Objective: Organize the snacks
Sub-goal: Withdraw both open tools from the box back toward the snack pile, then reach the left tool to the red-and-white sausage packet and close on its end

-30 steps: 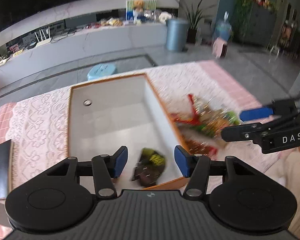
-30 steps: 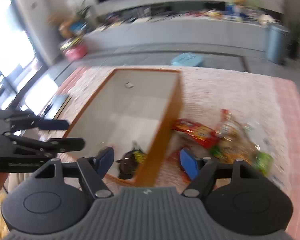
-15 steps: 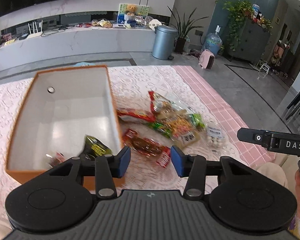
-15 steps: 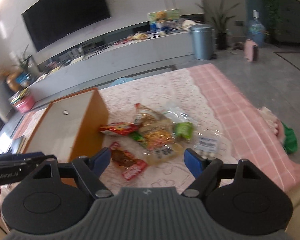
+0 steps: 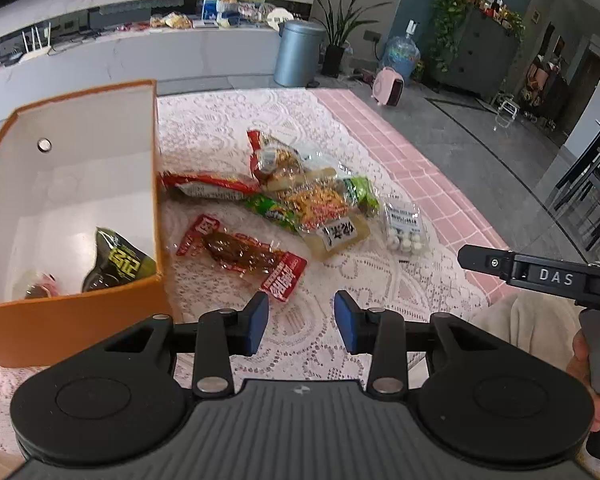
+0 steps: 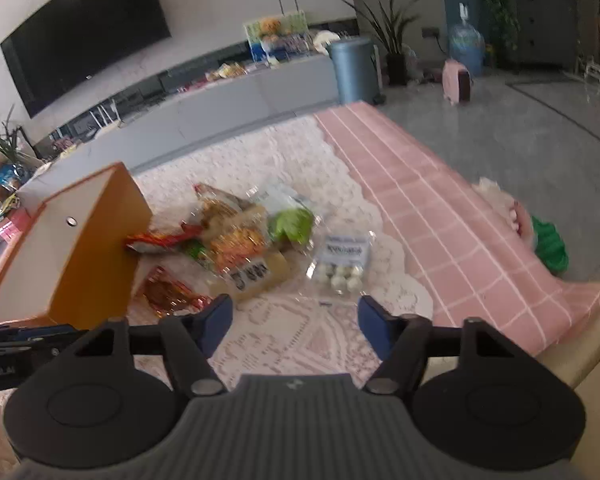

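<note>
An orange box with a white inside stands on the lace tablecloth; it also shows in the right wrist view. A black-and-yellow packet lies in it. Right of the box lies a pile of snacks: a red meat-snack packet, a red bag, a yellow-and-green bag and a clear pack of white balls, also seen in the right wrist view. My left gripper is open and empty, just short of the red packet. My right gripper is open and empty, near the ball pack.
A pink checked cloth covers the table's right side to its edge. Beyond the table are a grey floor, a blue bin, a long white counter and plants. Dark chairs stand at the far right.
Both grippers have swung right, away from the box and toward the snack pile. The black-and-yellow packet stays in the box. Both stay open.
</note>
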A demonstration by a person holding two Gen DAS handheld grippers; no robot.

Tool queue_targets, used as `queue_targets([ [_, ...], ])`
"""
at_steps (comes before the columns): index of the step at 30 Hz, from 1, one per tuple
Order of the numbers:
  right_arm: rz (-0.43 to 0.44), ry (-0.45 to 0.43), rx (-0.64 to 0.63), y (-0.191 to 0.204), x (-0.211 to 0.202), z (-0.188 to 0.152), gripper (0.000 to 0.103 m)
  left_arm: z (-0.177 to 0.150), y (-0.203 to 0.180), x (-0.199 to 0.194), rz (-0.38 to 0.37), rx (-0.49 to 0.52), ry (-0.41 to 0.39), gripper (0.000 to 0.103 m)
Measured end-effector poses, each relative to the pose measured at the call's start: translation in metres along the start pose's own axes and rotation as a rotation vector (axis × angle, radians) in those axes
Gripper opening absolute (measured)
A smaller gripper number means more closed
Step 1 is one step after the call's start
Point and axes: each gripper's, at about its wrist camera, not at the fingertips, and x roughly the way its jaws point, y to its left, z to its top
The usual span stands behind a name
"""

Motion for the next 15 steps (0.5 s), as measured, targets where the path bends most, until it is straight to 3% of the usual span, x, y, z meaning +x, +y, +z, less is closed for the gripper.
queue_targets([
  [9,0.007,0.076,0.015,-0.006,0.03,-0.005,0.066,0.003,-0.009,0.028,0.028,-0.007,0.044,0.045],
  [15,0.001,0.092,0.052,-0.009,0.045,0.0,0.065,0.009,-0.019,0.056,0.115,-0.092,0.058,0.045],
])
